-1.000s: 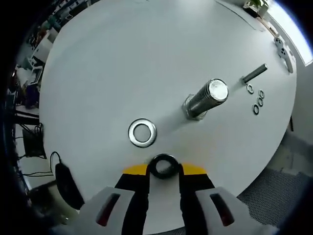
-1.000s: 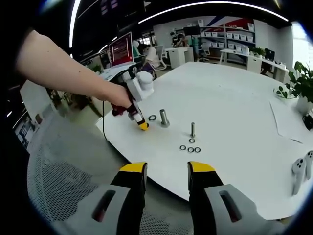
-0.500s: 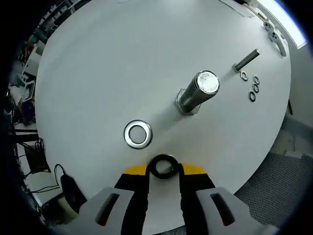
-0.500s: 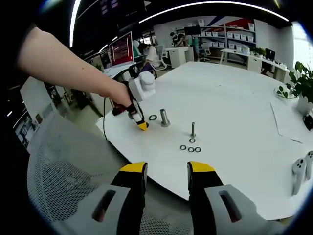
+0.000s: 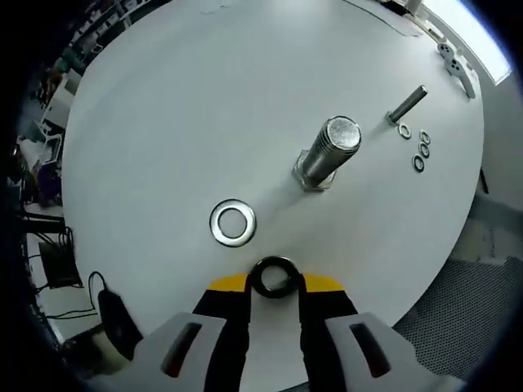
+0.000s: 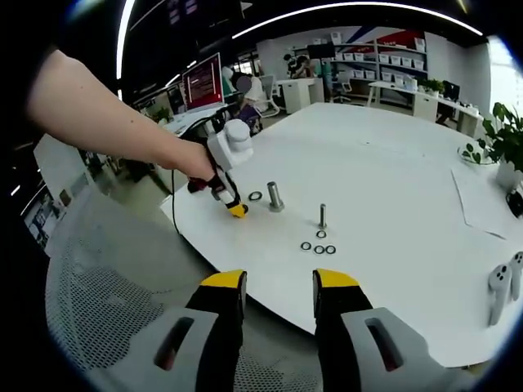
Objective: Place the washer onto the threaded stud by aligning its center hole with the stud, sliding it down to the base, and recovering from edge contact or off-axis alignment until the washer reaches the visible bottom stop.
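The left gripper [image 5: 274,282] clamps a dark washer [image 5: 274,277] short of the threaded stud [image 5: 330,152] (a silver washer [image 5: 233,223] lies nearer); level the hole over its tip. The right gripper [image 6: 279,286] hangs open.

A large white table [image 6: 384,175] takes the middle of an open office — round-edged, with a sheet of paper [image 6: 482,204] lying at its right. Beneath its near edge runs grey mesh-patterned flooring [image 6: 106,318]. Far back stand white desks [image 6: 417,102], shelves with boxes [image 6: 404,61] and a red-lit monitor [image 6: 202,82]; a potted plant [image 6: 502,143] sits at the right — curved strip lights [image 6: 343,10] overhead.
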{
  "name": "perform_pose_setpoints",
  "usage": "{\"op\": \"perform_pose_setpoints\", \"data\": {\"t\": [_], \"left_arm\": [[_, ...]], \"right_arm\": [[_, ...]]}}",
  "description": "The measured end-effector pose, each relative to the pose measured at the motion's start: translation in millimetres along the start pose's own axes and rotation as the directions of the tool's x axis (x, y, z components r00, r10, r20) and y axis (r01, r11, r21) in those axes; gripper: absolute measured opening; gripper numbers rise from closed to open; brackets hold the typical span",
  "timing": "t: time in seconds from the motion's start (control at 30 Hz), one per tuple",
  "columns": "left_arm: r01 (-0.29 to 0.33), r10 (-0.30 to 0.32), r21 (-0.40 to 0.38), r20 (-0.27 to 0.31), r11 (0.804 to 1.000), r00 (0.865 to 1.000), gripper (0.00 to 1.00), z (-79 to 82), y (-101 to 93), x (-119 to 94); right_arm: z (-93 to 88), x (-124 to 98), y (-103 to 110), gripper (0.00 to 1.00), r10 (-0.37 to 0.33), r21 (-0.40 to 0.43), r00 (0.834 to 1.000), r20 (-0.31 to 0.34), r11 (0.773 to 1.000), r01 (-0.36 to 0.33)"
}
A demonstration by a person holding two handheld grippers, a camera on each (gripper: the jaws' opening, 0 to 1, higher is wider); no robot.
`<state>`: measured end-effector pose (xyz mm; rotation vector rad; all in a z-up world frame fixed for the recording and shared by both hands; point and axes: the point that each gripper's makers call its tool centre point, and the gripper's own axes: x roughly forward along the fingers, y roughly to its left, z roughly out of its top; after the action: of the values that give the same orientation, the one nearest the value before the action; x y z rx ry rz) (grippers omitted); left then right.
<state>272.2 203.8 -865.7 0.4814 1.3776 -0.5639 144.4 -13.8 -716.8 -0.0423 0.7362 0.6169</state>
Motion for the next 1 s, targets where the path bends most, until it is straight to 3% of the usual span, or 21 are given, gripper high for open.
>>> {"op": "perform_pose_setpoints", "data": {"t": [0.17,0.8,1.0], "left_arm": [[-0.001,0.001,-0.013,0.007,1.0,1.0,0.2,0.7,-1.5,-0.4],[0.001,0.0,0.077,-0.003,0.997,1.0,0.19,-0.7,-6.1,-1.0],[0.002,-0.004,0.094,0.021,0.996,1.0,0.19,8.6,-6.9,-8.3]], "right_arm": [[0.1,0.0,-0.2,0.35,0.0,0.0,1.0,0.0,1.0,0.0],[0.6,-0.6,-0.5,0.35,-0.002,-0.003,1.0,0.005,1.0,0.002],[0.8,-0.6,0.2,0.35,0.001,-0.006,1.0,0.006,1.0,0.0]]}}
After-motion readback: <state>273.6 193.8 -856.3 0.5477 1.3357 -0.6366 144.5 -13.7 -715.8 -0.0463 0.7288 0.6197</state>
